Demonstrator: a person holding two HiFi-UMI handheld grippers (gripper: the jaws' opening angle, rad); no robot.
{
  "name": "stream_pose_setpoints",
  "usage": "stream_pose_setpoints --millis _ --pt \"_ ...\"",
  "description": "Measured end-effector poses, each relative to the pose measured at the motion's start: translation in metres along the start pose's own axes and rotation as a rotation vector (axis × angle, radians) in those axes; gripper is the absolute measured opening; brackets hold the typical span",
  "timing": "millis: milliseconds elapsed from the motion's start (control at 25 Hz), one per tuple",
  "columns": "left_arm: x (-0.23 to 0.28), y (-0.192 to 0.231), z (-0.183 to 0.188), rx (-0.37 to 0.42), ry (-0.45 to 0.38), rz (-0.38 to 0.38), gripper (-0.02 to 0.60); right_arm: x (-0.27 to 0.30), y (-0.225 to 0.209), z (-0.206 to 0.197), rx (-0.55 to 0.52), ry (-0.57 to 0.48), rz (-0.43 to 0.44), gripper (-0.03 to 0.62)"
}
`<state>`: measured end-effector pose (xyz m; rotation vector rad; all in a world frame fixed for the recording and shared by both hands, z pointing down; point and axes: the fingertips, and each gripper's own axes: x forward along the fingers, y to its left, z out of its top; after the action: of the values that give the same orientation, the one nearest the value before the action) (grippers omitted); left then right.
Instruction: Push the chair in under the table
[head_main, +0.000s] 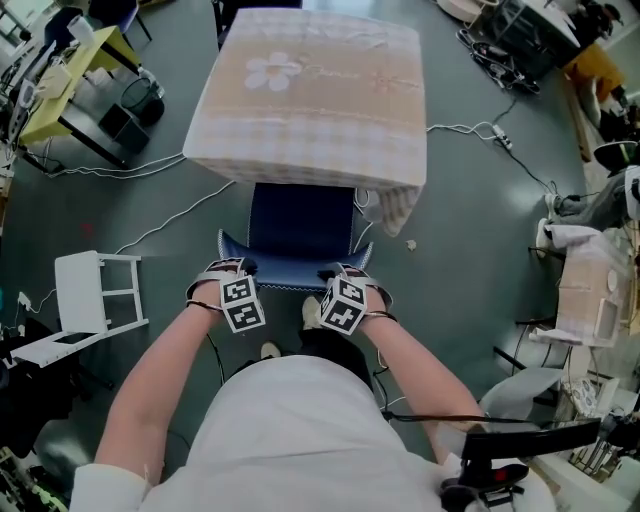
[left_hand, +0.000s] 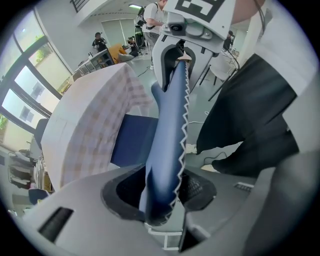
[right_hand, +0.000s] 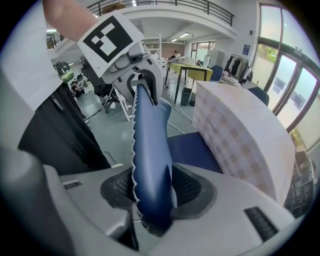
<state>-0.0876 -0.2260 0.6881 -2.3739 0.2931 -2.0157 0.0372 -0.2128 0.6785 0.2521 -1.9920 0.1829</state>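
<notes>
A chair with a dark blue seat (head_main: 300, 220) stands partly under a table (head_main: 310, 90) draped in a checked cloth. Its blue backrest (head_main: 295, 262), edged in white zigzag, faces me. My left gripper (head_main: 232, 268) straddles the backrest's top edge at its left end and my right gripper (head_main: 345, 272) at its right end. In the left gripper view the backrest (left_hand: 167, 145) runs between the jaws of the left gripper (left_hand: 165, 187), with a gap beside it. In the right gripper view the backrest (right_hand: 150, 150) lies loosely between the jaws of the right gripper (right_hand: 152, 190). Both grippers are open.
A white step stool (head_main: 100, 295) stands on the floor to the left. White cables (head_main: 170, 225) trail across the grey floor on both sides of the table. A yellow-topped desk (head_main: 75, 80) is at the far left, and covered equipment (head_main: 590, 290) at the right.
</notes>
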Motion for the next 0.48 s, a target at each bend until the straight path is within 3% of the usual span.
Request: stream_pose_setpoints --millis 200,360,480 --pt "-0.025 -0.009 -0.001 -0.077 -0.103 0.015 0.163 -0.011 0.006 -0.001 0.052 -0.027 -0.025 0.173" --pt "-0.059 -0.011 0.006 -0.174 -0.246 0.013 0.167 -0.036 0.008 0.002 0.101 -0.063 -0.102 0.178" --pt "-0.084 -0.015 0.005 -0.243 -0.35 0.054 0.169 -0.06 0.012 0.009 0.142 -0.113 -0.189 0.178"
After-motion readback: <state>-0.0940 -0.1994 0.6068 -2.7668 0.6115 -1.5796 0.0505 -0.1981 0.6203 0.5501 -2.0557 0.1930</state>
